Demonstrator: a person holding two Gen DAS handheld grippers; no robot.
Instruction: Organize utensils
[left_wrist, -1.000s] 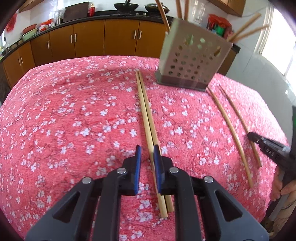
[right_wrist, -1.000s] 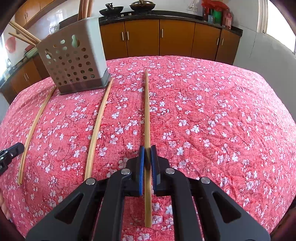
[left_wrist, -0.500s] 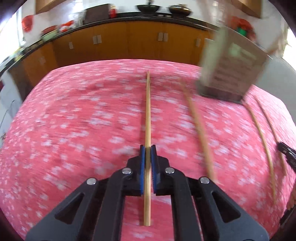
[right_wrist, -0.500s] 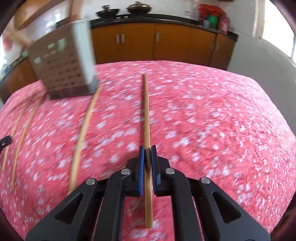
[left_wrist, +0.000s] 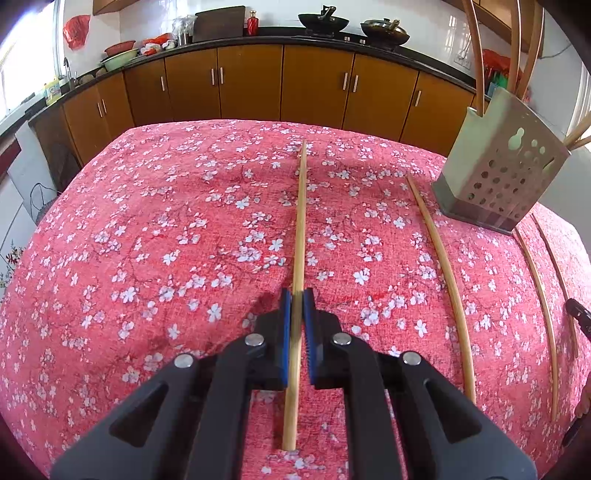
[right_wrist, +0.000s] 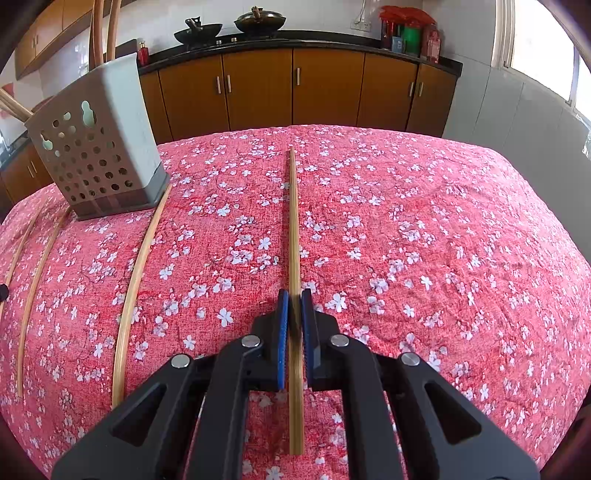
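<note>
Jaws of each gripper tight around one lengthwise chopstick (left_wrist: 300, 236).

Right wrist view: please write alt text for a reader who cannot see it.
The right gripper holds one chopstick between its blue fingers, over a red floral tablecloth. A perforated grey holder stands at left, with three loose chopsticks lying beside it.

Floral-clothed table (left_wrist: 147, 258), loose chopsticks (left_wrist: 443, 273), holder (left_wrist: 502, 173)

The left gripper (left_wrist: 296, 306) is angled downward, its blue pads (left_wrist: 284, 332) clamped on a chopstick (left_wrist: 300, 236). The right gripper (right_wrist: 294, 306) is likewise pitched down, clamped on another chopstick (right_wrist: 294, 229) running straight ahead of its fingertips.
</note>
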